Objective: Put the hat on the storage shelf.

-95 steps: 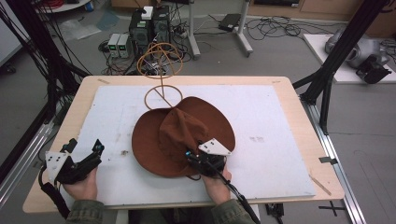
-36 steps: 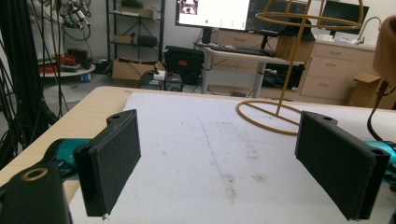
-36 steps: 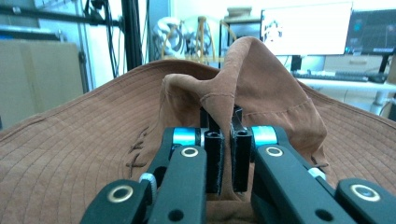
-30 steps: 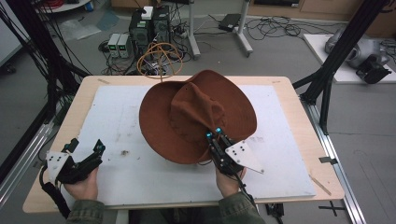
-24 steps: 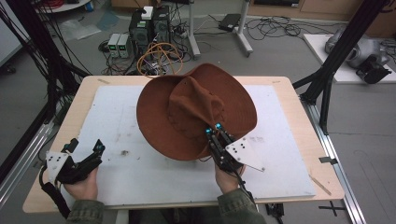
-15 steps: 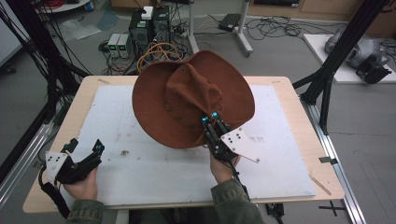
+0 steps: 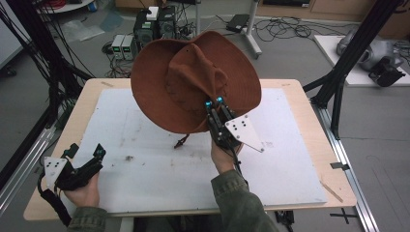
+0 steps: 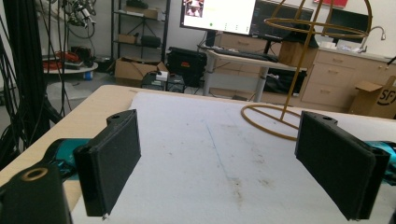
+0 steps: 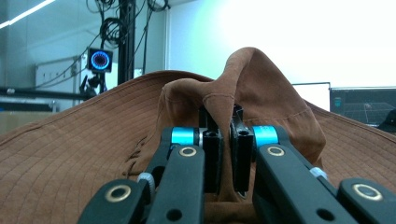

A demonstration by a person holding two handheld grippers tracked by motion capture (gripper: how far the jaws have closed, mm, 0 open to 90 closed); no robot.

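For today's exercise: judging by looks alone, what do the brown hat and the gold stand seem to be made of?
The brown hat: probably suede or a soft felt-like fabric, with a matte, napped surface, rows of stitching on the brim, and a crown that folds where the right gripper pinches it. The gold stand: likely thin metal wire, smooth with a golden finish.

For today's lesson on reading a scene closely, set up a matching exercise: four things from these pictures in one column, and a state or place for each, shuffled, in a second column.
Things
1. brown hat
2. left gripper
3. right gripper
4. gold wire stand

States or places
A. jaws wide apart, nothing between them
B. lifted above the table, pinched at the crown
C. standing upright on the white mat
D. jaws closed on a fold of fabric

Pairs: 1-B, 2-A, 3-D, 4-C
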